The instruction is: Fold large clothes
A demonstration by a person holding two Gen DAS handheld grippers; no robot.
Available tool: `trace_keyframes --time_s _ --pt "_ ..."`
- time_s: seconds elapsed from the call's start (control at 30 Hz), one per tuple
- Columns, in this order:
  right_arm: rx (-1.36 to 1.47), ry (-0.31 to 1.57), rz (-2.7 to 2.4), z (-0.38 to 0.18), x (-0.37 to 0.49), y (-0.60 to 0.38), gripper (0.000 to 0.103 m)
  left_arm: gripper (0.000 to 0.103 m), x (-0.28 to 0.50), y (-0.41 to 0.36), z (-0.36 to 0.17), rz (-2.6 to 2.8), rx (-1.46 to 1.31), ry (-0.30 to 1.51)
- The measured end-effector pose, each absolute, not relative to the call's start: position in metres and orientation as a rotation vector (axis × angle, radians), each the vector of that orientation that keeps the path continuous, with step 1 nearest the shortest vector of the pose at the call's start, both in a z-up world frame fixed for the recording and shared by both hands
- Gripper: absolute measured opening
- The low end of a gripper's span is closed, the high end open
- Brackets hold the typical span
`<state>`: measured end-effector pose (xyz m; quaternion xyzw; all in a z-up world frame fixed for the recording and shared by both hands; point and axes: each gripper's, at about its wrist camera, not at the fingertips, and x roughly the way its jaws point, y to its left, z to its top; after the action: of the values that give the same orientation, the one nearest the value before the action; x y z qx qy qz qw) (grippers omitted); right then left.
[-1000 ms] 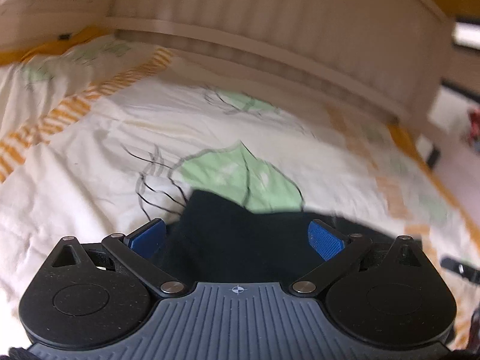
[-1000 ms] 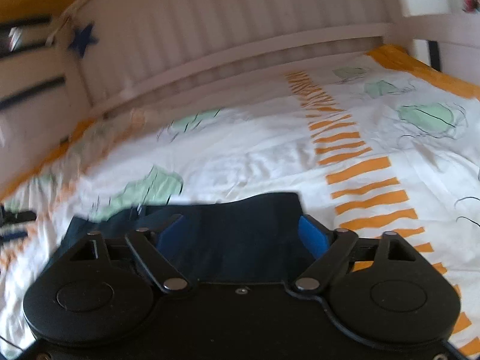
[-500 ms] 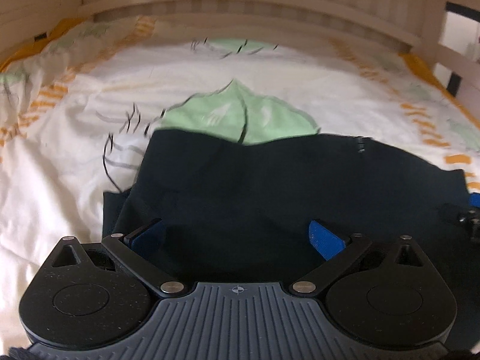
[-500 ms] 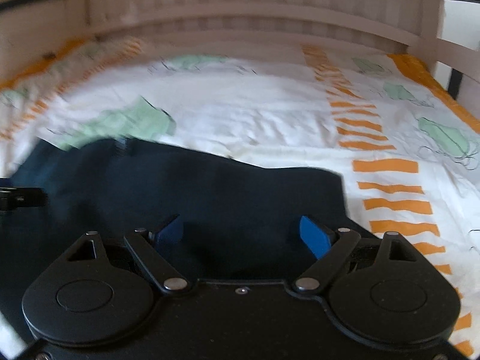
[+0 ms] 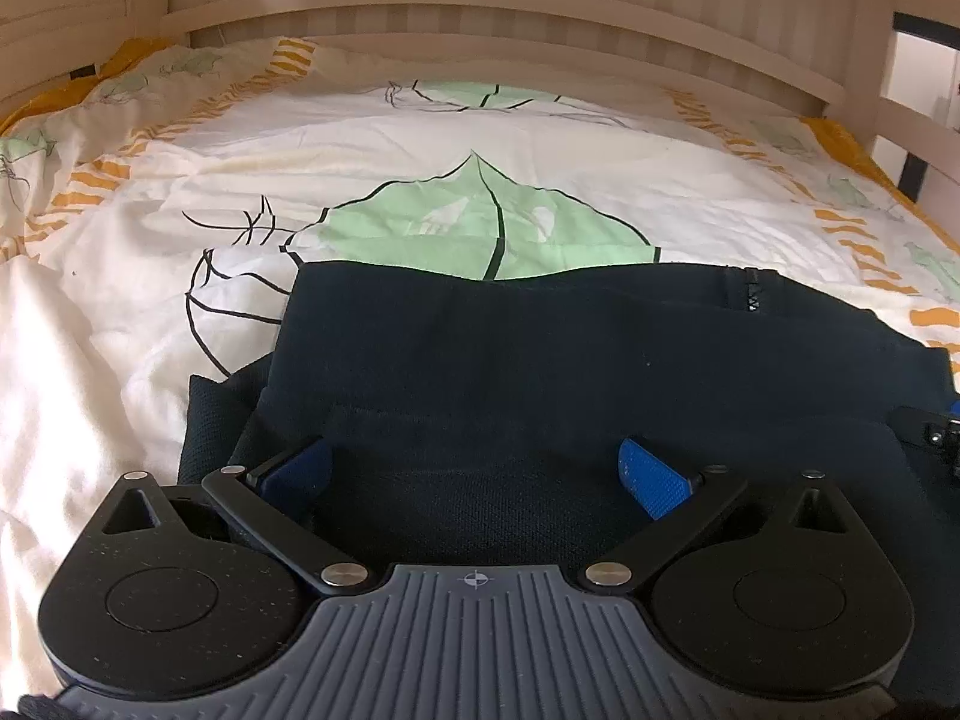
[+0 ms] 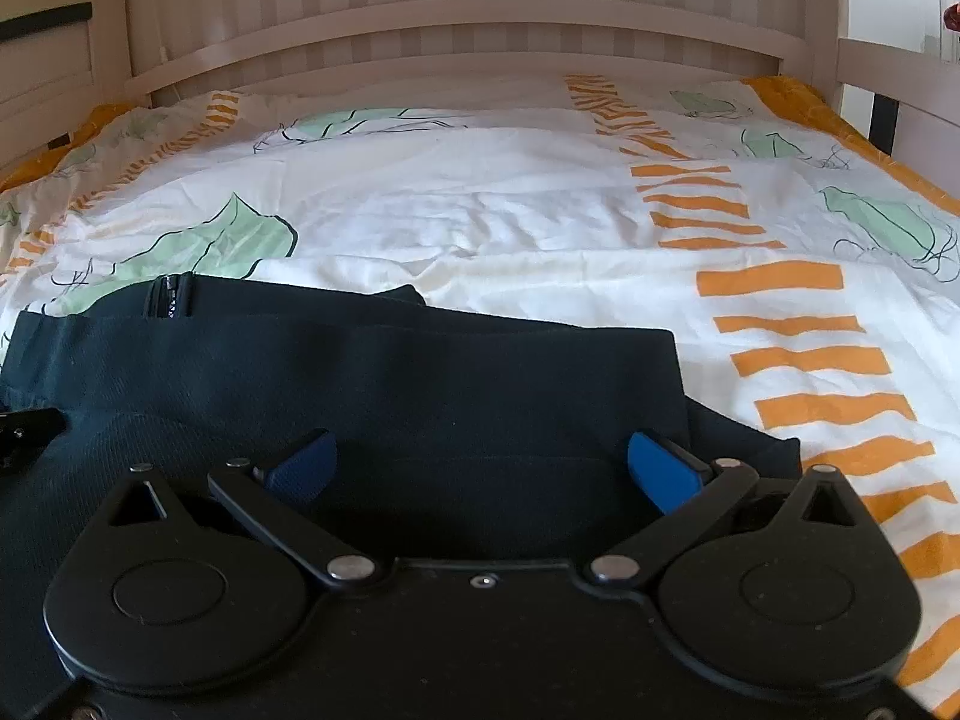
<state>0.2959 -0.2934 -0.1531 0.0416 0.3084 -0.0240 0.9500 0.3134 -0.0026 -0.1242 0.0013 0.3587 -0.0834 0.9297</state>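
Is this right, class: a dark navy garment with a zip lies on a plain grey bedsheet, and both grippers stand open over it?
One thing is wrong: the bedsheet is white with green leaves and orange stripes, as the right wrist view shows. The dark navy garment with its zip does lie there, under the open right gripper and left gripper.

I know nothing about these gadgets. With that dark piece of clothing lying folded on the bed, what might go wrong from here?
1. Both the left gripper and the right gripper stand open right over the dark garment; the right one's jaws have just been opening. Pulling away could snag the cloth and undo the fold.
2. A lower layer pokes out at the left corner, so the fold may end up uneven.
3. The bedsheet is wrinkled and soft, so the garment may shift when pressed.
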Motion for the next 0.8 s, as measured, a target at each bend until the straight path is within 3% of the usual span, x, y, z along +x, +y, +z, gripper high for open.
trace_keyframes --time_s 0.37,0.8 --pt "0.119 0.663 -0.013 -0.145 0.29 -0.3 0.103 0.103 0.284 0.024 -0.109 -0.208 -0.063 0.793" --pt "0.276 0.607 0.02 -0.12 0.179 -0.358 0.102 0.103 0.215 0.06 -0.096 -0.249 0.004 0.8"
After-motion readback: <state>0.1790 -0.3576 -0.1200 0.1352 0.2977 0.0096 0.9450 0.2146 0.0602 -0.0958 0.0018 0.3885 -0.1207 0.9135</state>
